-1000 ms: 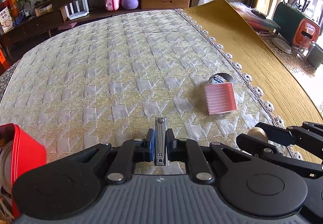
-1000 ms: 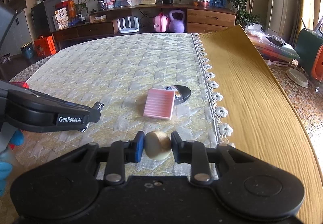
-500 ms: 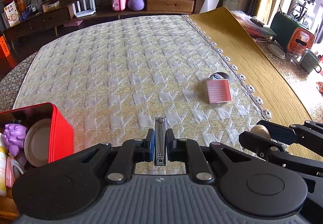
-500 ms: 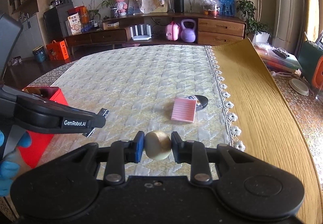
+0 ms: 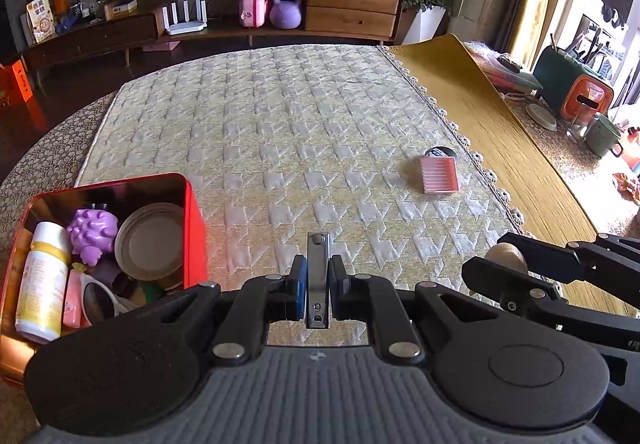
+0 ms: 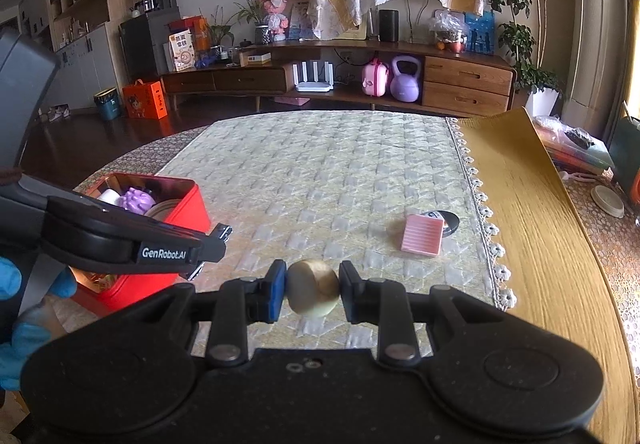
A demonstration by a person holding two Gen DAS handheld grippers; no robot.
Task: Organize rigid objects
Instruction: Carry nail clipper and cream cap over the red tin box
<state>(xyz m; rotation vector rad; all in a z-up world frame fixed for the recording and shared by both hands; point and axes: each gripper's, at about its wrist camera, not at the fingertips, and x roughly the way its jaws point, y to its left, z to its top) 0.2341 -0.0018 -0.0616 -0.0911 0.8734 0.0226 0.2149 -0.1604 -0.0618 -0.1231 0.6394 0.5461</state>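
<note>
My left gripper (image 5: 317, 276) is shut on a metal nail clipper (image 5: 317, 276), held above the quilted cloth just right of the red tin box (image 5: 192, 212). The box holds a white bottle (image 5: 42, 276), a purple toy (image 5: 94, 232), a round lid (image 5: 150, 242) and other small items. My right gripper (image 6: 313, 290) is shut on a small tan wooden ball (image 6: 313, 290); it also shows in the left wrist view (image 5: 506, 256). A pink ribbed block (image 5: 439, 174) lies against a black round tin (image 5: 440, 152) on the cloth at the right.
The quilted cloth (image 5: 280, 148) covers the round table; a yellow mat (image 5: 500, 140) lies along its right side. A green mug (image 5: 602, 134) and an orange-green container (image 5: 572, 92) stand at the far right. A sideboard (image 6: 340, 84) is behind.
Both grippers have pulled back and risen, still holding their objects. The red box has come fully into view at the left; the pink block and black tin look farther away.
</note>
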